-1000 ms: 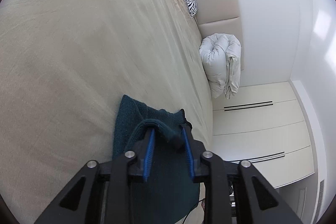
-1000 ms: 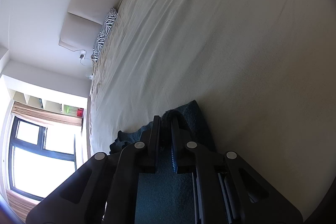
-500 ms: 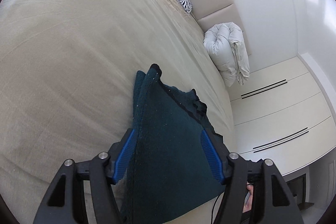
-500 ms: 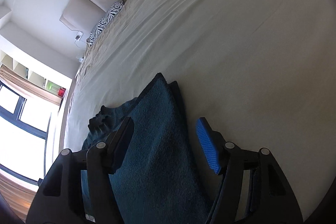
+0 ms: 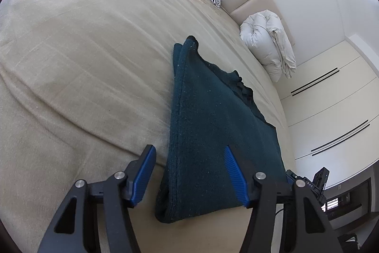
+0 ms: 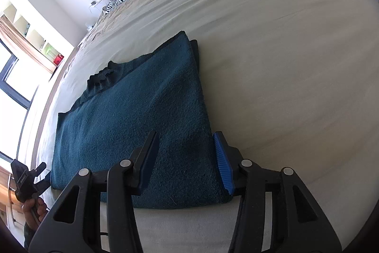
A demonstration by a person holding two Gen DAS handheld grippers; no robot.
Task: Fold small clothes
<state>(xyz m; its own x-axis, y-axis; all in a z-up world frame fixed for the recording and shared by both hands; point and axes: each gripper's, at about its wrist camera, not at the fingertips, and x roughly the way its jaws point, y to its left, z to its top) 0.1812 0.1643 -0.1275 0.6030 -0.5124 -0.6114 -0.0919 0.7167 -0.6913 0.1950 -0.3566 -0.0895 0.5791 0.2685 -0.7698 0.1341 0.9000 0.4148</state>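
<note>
A folded dark teal sweater lies flat on the beige bed, near the bed's edge.

In the left wrist view, the left gripper hangs over the sweater's near end. Its jaws stand moderately wide and have just been closing a little. The sweater's folded edge runs between them toward 12 o'clock; the pad at 3 o'clock lies over the cloth, the pad at 9 o'clock is clear of it, over bare sheet. No pad presses on it.

In the right wrist view, the right gripper sits over the sweater's other near corner. Its jaws are partly open, having just been closing, with cloth between them but not pinched. The sweater stretches away toward 10 o'clock. A hand shows at 8 o'clock.
</note>
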